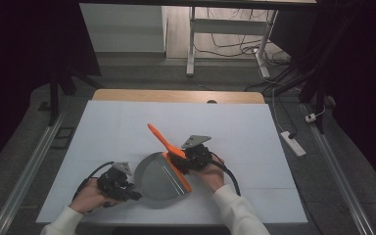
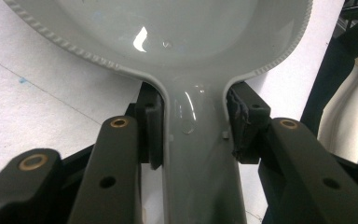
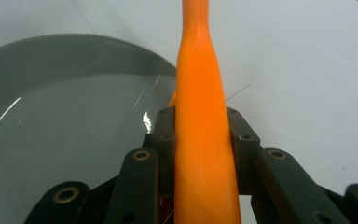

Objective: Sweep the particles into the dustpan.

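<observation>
Grey dustpan (image 1: 157, 178) — orange brush (image 1: 169, 147)

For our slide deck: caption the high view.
Left tongs hold grey dustpan; right tongs hold orange brush.

The person wears white sleeves (image 1: 235, 208) that end at the wrists. Each hand holds a black tool. The left gripper (image 1: 133, 194) has a grey three-cornered plate on top and a black cable that loops out behind it. The right gripper (image 1: 180, 157) has the same kind of grey plate and a thick black cable too. Up close, the jaws are long black bars with small round holes and shiny brass rings. The pads (image 2: 153, 135) are dark and ribbed.
</observation>
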